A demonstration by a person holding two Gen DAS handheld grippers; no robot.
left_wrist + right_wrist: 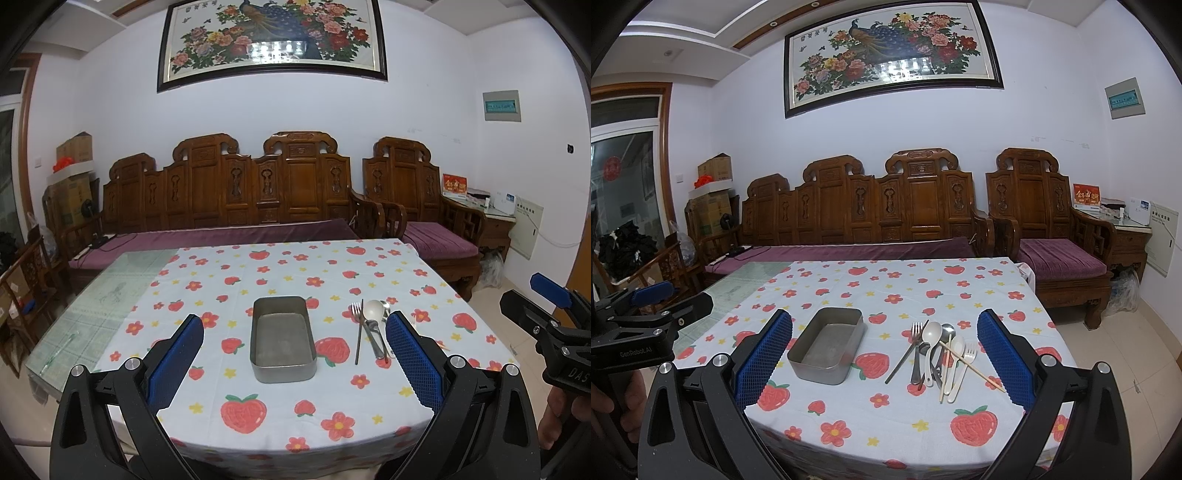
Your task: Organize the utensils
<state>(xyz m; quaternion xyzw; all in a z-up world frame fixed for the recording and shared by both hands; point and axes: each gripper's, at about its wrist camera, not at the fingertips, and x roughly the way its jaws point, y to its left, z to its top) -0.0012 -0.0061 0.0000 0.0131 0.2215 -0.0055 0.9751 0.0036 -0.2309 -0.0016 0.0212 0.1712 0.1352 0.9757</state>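
With both the left gripper and right gripper spread wide and empty, the utensil pile (centre-right of frame, beside the metal tin) is best cleared one top piece at a time.

Carved wooden sofa under a framed peacock painting on white wall

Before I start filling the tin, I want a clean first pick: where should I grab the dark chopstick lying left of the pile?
Take the dark chopstick at its near lower end, which juts clear of the utensil pile. Come from above with the right tongs, jaws across the shaft; its far end meets the fork.
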